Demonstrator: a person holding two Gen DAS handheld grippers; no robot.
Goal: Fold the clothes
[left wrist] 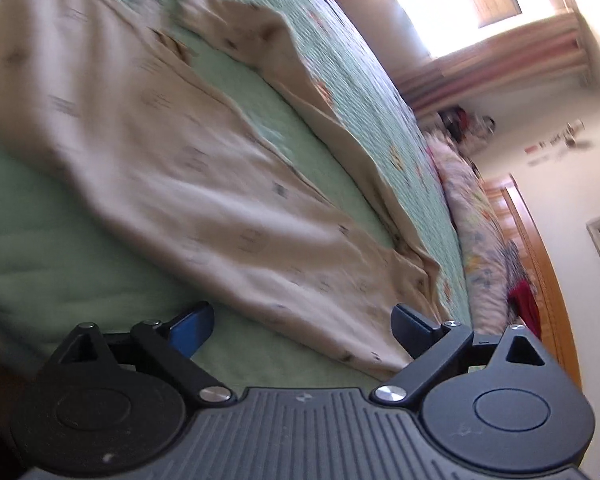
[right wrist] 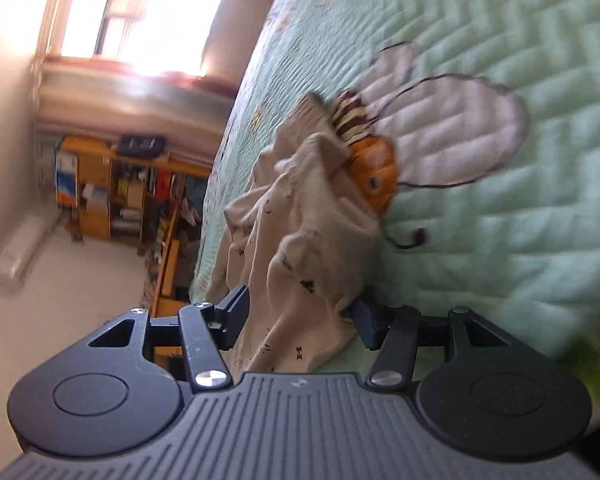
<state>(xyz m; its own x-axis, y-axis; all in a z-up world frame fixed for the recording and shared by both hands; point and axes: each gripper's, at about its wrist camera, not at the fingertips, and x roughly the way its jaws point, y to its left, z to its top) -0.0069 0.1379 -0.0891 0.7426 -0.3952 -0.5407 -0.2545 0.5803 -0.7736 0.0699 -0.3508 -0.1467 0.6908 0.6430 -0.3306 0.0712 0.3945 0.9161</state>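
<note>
A beige garment (left wrist: 148, 152) with small dark prints lies spread across the mint-green quilted bed (left wrist: 40, 264); one long part (left wrist: 300, 80) trails off toward the far edge. My left gripper (left wrist: 302, 330) is open wide just above the garment's near end, and its blue pads (left wrist: 192, 330) do not press the cloth. In the right wrist view a bunched-up end of the same beige cloth (right wrist: 300, 232) rises in folds. My right gripper (right wrist: 300, 320) stands partly open with that cloth lying loosely between its fingers; the cloth drapes over the right fingertip (right wrist: 364, 322).
A stitched bee with white wings (right wrist: 440, 136) decorates the quilt (right wrist: 520, 260) just beyond the bunched cloth. A floral pillow (left wrist: 472, 208) and wooden headboard (left wrist: 540, 248) lie at the bed's far end. Wooden shelves (right wrist: 112, 184) and a bright window (right wrist: 148, 16) stand beyond the bed's edge.
</note>
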